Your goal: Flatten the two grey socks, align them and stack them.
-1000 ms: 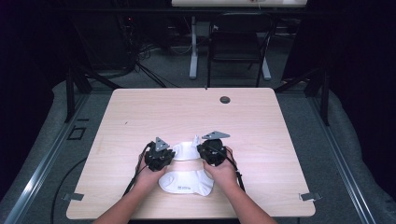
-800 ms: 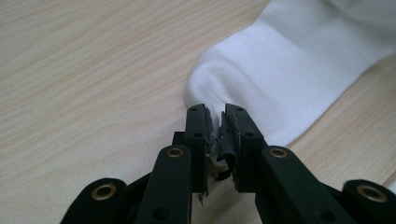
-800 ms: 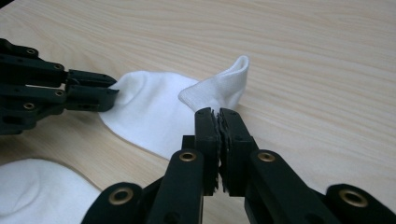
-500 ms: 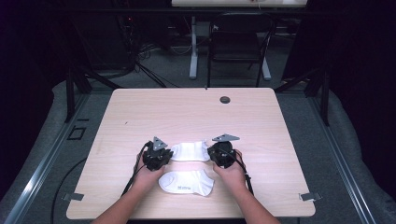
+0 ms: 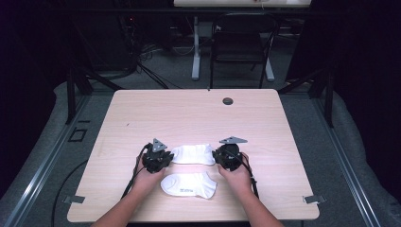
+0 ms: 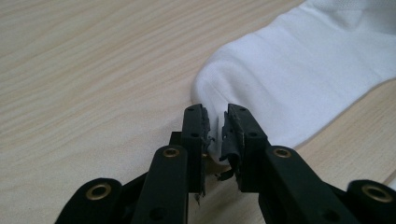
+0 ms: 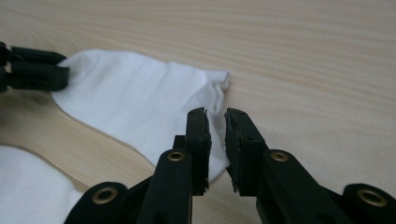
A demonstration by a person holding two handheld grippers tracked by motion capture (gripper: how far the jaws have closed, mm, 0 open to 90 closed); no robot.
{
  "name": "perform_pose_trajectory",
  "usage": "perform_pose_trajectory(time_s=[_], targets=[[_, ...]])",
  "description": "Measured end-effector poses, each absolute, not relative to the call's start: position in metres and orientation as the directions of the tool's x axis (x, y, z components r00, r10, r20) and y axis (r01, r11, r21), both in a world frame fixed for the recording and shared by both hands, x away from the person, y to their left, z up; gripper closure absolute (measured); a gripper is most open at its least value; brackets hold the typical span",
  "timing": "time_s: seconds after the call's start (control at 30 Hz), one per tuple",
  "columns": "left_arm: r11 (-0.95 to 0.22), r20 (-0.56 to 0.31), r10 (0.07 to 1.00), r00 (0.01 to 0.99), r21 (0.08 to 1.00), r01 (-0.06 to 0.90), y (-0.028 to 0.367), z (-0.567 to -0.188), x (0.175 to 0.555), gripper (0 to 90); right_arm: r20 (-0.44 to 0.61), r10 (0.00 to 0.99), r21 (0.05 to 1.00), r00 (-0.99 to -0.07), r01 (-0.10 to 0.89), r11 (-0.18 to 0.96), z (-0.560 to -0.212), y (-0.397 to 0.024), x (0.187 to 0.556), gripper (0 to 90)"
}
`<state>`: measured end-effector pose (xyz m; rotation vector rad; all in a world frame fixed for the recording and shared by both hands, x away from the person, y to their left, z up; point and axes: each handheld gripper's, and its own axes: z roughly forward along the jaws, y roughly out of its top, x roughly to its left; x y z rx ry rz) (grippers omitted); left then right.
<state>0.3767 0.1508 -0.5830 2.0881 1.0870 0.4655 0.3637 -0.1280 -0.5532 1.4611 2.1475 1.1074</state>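
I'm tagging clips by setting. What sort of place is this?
Probably a lab or recording studio: a bare wooden table ringed by dark curtains, loose cables on the floor, an empty chair behind.

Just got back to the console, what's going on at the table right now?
A person is working two white socks on the wooden table with a gripper in each hand. The farther sock lies stretched flat between them. The left gripper pinches one end of it. The right gripper sits at the other end, its jaws just having opened, with the fabric edge between them but loose. The nearer sock lies flat, untouched, between the person's hands.
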Motion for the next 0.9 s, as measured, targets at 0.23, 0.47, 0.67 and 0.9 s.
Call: perform_pose_trajectory(time_s=[0.23, 0.47, 0.67, 0.9], targets=[[-0.383, -0.009, 0.815, 0.579, 0.742, 0.551, 0.15, -0.583, 0.377, 77.2, 0.135, 0.857, 0.756, -0.498, 0.611, 0.236, -0.543, -0.109, 0.366, 83.7], [-0.379, -0.015, 0.816, 0.578, 0.742, 0.553, 0.151, -0.583, 0.377, 77.1, 0.121, 0.878, 0.717, -0.464, 0.652, 0.246, -0.56, -0.104, 0.382, 83.9], [-0.374, -0.018, 0.815, 0.579, 0.747, 0.55, 0.152, -0.584, 0.377, 76.8, 0.122, 0.898, 0.699, -0.423, 0.679, 0.225, -0.571, -0.113, 0.39, 84.2], [-0.373, -0.019, 0.817, 0.577, 0.745, 0.553, 0.154, -0.584, 0.376, 76.4, 0.121, 0.908, 0.694, -0.402, 0.688, 0.213, -0.577, -0.119, 0.392, 87.1]])
